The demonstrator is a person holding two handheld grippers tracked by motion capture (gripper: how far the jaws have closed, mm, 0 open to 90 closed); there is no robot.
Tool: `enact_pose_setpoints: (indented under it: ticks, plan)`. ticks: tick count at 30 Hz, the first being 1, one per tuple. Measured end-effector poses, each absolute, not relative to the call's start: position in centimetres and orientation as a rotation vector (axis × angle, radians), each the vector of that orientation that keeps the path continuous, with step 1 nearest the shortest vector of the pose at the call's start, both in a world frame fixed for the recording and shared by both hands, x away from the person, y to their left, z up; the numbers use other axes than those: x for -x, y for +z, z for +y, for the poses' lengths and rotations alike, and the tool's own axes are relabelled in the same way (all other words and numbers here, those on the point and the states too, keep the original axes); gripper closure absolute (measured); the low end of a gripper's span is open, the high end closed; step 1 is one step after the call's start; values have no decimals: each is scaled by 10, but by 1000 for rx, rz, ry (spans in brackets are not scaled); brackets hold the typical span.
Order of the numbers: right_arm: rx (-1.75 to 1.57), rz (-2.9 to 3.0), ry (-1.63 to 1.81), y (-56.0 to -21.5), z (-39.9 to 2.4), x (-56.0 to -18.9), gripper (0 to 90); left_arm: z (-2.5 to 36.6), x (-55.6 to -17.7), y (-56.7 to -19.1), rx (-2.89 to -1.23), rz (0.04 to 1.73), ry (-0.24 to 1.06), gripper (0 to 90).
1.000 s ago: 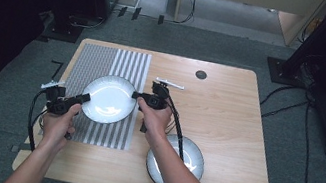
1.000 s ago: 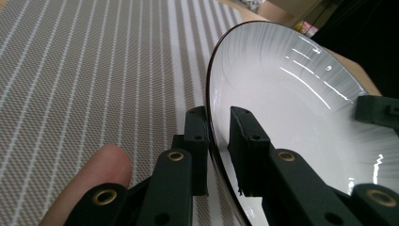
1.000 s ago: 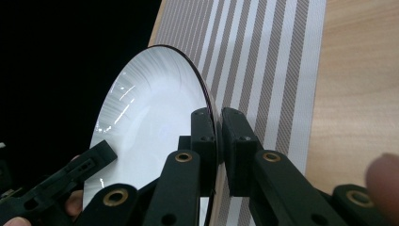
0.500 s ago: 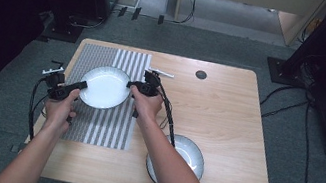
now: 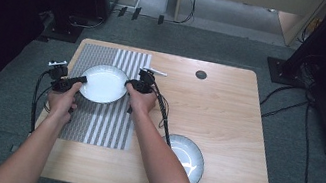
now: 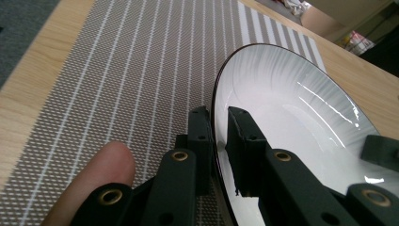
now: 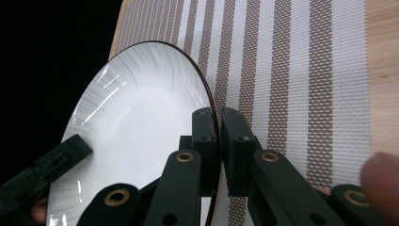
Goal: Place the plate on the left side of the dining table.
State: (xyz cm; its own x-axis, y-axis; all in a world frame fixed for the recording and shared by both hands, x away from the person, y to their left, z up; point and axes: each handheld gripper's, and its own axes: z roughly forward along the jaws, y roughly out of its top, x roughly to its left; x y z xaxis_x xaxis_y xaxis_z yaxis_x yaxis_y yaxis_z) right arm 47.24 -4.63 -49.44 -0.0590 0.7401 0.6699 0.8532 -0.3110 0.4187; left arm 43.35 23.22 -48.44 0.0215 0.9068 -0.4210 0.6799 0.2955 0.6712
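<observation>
A white plate (image 5: 103, 82) with a thin dark rim is held between both hands over the far part of the striped placemat (image 5: 99, 126). My left gripper (image 5: 81, 79) is shut on its left rim, and in the left gripper view its jaws (image 6: 219, 115) pinch the edge of the plate (image 6: 282, 108). At the opposite side my right gripper (image 5: 129, 84) is shut on the rim; the right gripper view shows those jaws (image 7: 219, 117) closed tight on the plate (image 7: 136, 117). Whether the plate rests on the mat or hangs just above it I cannot tell.
A second white plate (image 5: 185, 157) lies near the table's front edge, partly under the right forearm. The wooden table (image 5: 231, 124) has a small dark round hole (image 5: 201, 74) at the back. Cables trail from both grippers across the mat.
Both hands have carried the plate away from the person, from the middle of the placemat toward its far end, and a little to the left. Both grips stay closed on the rim.
</observation>
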Motion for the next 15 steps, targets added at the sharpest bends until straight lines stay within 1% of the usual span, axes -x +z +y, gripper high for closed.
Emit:
enact_pose_setpoints:
  ticks: [4,9,15]
  plan:
    - [2077,-1742,-1340,-498,-43,-475,850,236,-438,-491,-1460,1705,307,804]
    - [2091,-1748,-1345,-502,-42,-475,849,238,-441,-497,-1458,1695,301,805]
    - [2094,-1787,-1313,-510,-41,-476,848,237,-441,-505,-1497,1689,298,801]
